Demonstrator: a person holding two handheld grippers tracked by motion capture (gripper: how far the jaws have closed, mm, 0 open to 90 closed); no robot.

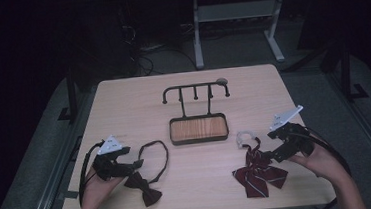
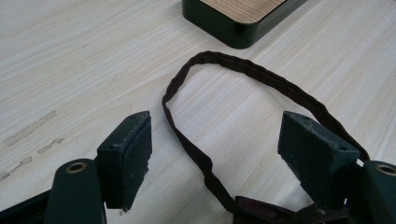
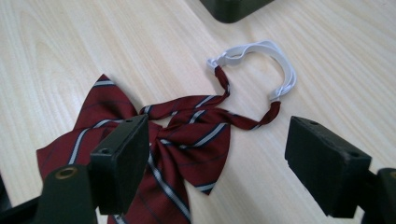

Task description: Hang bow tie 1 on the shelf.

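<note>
Tabletop (image 1: 123,104): a pale wood surface carried everything, with both of the person's hands coming in at its near edge.
Stand (image 1: 197,114): a black rack with a wood-grained tray base stood mid-table, well apart from both claws; its corner was cut off at the top of each gripper view.
Striped bow tie (image 1: 259,173): dark red with pale stripes, it lay flat at the near right, touching nothing but the tabletop. In the right gripper view its bow (image 3: 154,154) sat between the jaws and partly behind the left one, which hid some of the cloth.
Brown bow tie (image 1: 144,189): it lay flat at the near left, its strap (image 2: 243,74) looping away from the claw toward the stand; the bow itself was cut off at the bottom of the left gripper view.
White band (image 3: 261,60): the striped tie's loop lay beyond the jaws, nearer the stand.
Left claw (image 1: 130,165): jaws spread wide, straddling the brown strap near the bow, gripping nothing.
Right claw (image 1: 272,154): jaws spread wide just over the striped bow, gripping nothing.
</note>
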